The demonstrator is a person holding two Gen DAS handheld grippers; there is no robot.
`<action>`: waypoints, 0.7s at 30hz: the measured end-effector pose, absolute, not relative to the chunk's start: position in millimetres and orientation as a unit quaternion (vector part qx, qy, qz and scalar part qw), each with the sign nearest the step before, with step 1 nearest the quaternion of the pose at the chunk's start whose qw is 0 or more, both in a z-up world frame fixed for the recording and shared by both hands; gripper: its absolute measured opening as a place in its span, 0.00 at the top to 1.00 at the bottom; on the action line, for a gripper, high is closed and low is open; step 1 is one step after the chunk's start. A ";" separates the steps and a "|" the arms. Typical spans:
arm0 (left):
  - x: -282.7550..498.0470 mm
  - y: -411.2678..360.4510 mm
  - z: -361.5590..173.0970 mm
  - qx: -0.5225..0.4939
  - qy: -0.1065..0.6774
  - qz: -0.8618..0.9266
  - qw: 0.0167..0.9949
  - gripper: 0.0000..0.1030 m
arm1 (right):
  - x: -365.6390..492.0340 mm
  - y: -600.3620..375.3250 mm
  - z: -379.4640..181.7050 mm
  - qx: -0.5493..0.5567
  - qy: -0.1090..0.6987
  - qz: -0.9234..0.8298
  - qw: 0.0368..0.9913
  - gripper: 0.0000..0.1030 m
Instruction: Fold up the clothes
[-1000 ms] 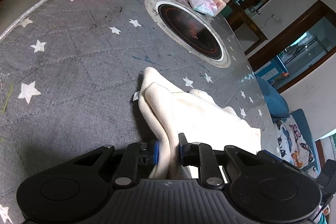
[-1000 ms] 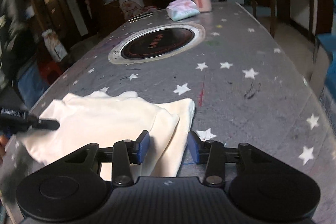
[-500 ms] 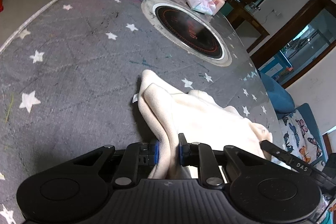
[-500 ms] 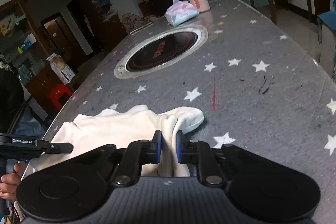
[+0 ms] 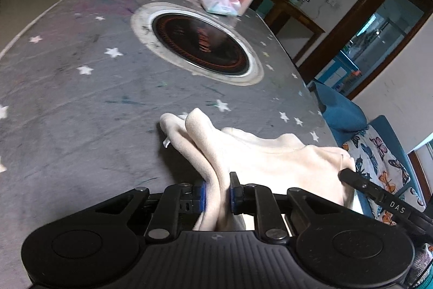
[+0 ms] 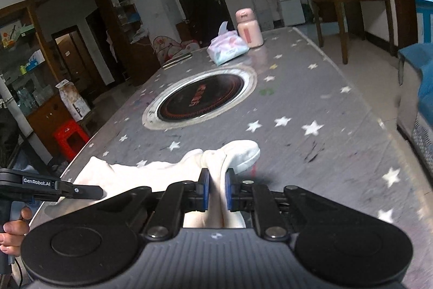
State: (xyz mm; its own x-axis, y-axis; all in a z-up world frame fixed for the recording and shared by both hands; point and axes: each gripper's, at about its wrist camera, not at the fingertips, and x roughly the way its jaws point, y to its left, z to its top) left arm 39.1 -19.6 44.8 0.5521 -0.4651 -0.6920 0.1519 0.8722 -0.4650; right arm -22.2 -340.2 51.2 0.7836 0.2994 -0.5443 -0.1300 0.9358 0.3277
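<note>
A cream garment (image 5: pixel 265 153) lies bunched near the front edge of a grey star-print table (image 5: pixel 67 99). My left gripper (image 5: pixel 216 192) is shut on one bunched corner of it, with cloth squeezed between the blue pads. In the right wrist view my right gripper (image 6: pixel 215 191) is shut on the opposite corner of the garment (image 6: pixel 151 172), whose tip pokes out past the fingers. Each gripper shows in the other's view: the right one (image 5: pixel 379 197) at the cloth's far edge, the left one (image 6: pixel 62 187) held by a hand (image 6: pixel 13 232). The garment sags between the two grips.
A round black cooktop (image 5: pixel 200 42) is set into the table's middle. Behind it stand a tissue pack (image 6: pixel 227 48) and a pink bottle (image 6: pixel 249 29). A blue sofa with butterfly cushions (image 5: pixel 379 153) lies beyond one table edge. A red stool (image 6: pixel 70 137) stands past the other.
My right gripper closed on the garment's corner and lifted it. My left gripper, shut throughout, also raised its corner, and the cloth now hangs bunched between the two instead of lying flat.
</note>
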 end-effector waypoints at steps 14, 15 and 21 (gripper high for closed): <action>60.7 -106.7 52.9 -0.142 0.442 -0.217 0.859 0.84 | -17.5 -394.4 77.5 0.113 0.280 0.051 0.952 0.90; 61.9 -113.2 54.1 -0.139 0.441 -0.218 0.859 0.84 | -17.2 -398.4 78.8 0.111 0.279 0.047 0.953 0.90; 68.6 -144.7 56.8 -0.127 0.441 -0.228 0.859 0.84 | -15.0 -419.9 82.4 0.104 0.275 0.023 0.956 0.90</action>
